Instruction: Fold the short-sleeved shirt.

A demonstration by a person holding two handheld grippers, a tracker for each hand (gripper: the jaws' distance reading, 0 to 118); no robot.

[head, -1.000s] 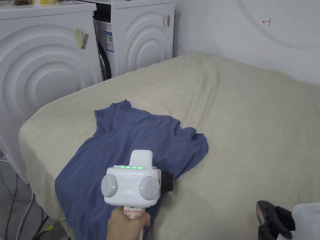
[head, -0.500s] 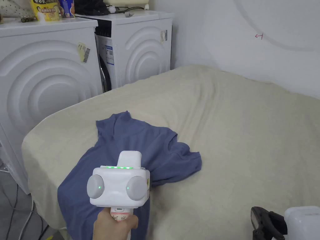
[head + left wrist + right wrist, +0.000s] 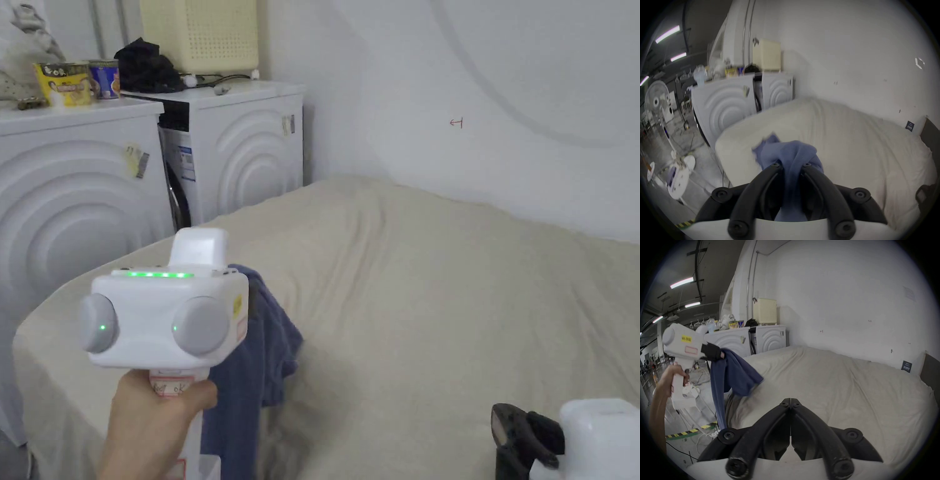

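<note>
The blue short-sleeved shirt hangs bunched from my left gripper, raised above the bed's near left corner. In the left gripper view both jaws press on a fold of the shirt. The right gripper view shows the left gripper held up by a hand, the shirt draping down from it, its lower end trailing past the bed's edge. My right gripper is shut with nothing between its jaws, low over the bed's near side. In the head view the right gripper sits at the bottom right.
A beige cover spreads over the bed. Two white washing machines stand behind its left end, with a cream basket and cans on top. A white wall runs along the far side. Cables lie on the floor at left.
The left gripper has lifted the shirt off the bed, up and to the left; the shirt went from lying spread out to hanging bunched. The head camera has tilted upward.
</note>
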